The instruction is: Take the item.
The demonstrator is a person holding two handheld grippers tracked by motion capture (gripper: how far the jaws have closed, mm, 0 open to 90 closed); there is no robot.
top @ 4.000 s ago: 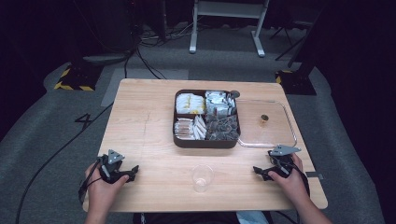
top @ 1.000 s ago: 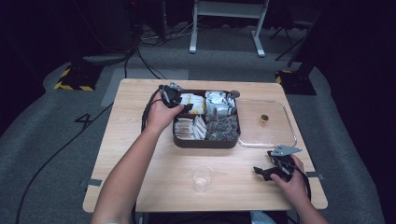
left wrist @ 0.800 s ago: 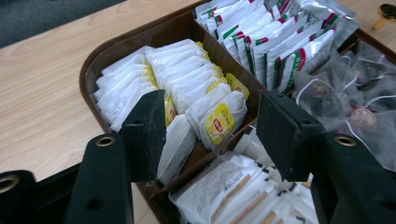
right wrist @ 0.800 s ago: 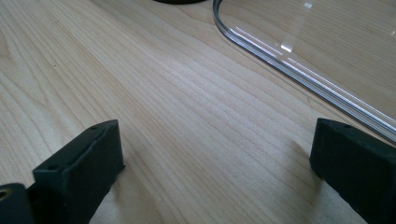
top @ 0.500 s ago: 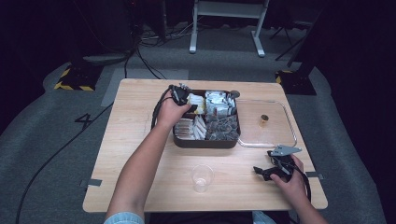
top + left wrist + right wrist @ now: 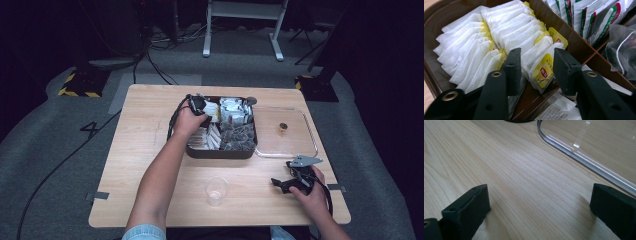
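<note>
So left gripper is down in the back-left compartment of the brown tray, jaws just been closing, narrowed around a yellow-tagged tea bag at the near end of the white row; cannot tell if the pads press it yet. Plastic cup stands near the table's front edge. Clear lid lies right of the tray. Right gripper rests on the table, jaws wide, nothing between.
</note>
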